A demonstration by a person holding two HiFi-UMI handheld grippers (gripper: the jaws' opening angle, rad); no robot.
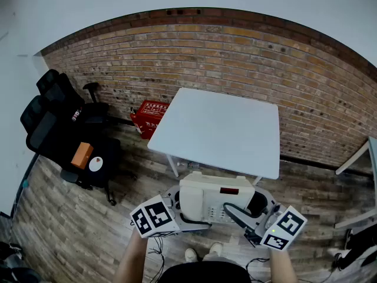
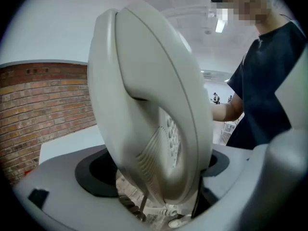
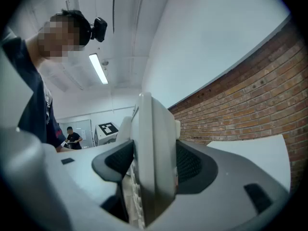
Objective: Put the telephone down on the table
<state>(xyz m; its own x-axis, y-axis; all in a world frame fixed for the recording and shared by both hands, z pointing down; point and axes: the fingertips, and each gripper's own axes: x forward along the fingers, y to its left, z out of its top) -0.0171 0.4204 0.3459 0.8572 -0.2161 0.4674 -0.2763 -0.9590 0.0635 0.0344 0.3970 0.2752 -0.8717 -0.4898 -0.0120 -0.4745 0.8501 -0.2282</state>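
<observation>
Left gripper (image 1: 172,211): we see its jaws spread wide across the handset side of the telephone (image 1: 213,198), holding it.
Right gripper (image 1: 263,213): jaws narrower, pads clamped on the telephone's thin right edge.
Telephone: in the air between the two grippers, just short of the near edge of the white table (image 1: 224,128), over the plank floor (image 1: 70,229).
Edges: the table's far edge lies close to the brick wall (image 1: 247,58).
Room: floor runs left to the black office chairs (image 1: 50,117).
Count: we count two grippers, one telephone, one red crate (image 1: 149,117) by the wall.
Arms: both forearms enter from the near side, with the grippers turned inward.
</observation>
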